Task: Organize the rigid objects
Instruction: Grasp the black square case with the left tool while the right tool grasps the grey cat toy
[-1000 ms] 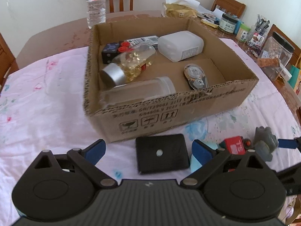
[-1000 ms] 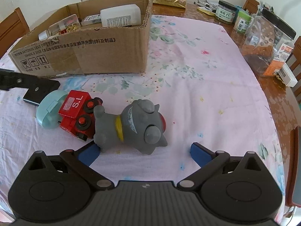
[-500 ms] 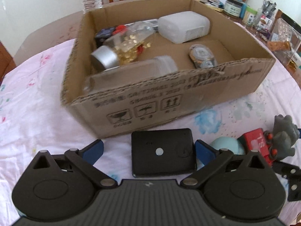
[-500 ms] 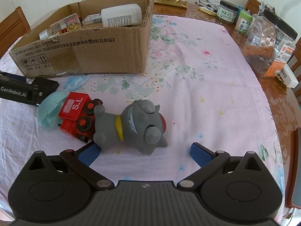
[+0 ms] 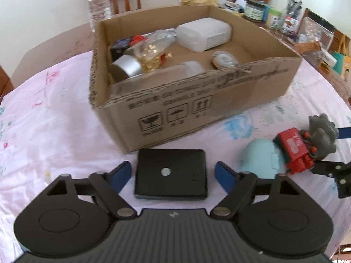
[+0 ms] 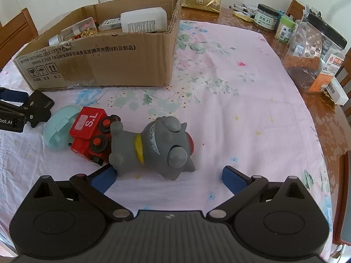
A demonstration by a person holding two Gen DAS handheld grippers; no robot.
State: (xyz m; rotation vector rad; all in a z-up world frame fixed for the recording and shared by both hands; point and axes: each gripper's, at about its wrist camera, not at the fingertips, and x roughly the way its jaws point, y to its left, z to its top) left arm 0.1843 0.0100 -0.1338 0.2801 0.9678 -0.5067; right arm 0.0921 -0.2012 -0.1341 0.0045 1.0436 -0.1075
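Note:
A flat black box [image 5: 171, 173] lies on the cloth between the open fingers of my left gripper [image 5: 173, 175], just in front of the cardboard box [image 5: 197, 100]. The cardboard box holds a capsule bottle [image 5: 140, 59], a white container [image 5: 204, 34] and other items. A light blue case [image 6: 59, 129], a red toy truck [image 6: 90, 133] and a grey toy figure [image 6: 155, 146] lie together; they also show in the left wrist view [image 5: 294, 146]. My right gripper [image 6: 169, 180] is open just behind the grey figure.
The cardboard box [image 6: 98, 61] stands at the back left on a pink flowered cloth [image 6: 230, 87]. Jars [image 6: 313, 54], tins and packets crowd the table's right edge. A water bottle [image 5: 97, 0] and chairs stand behind the box.
My left gripper has come down and forward, so the black box now lies between its fingers. The right gripper has barely moved.

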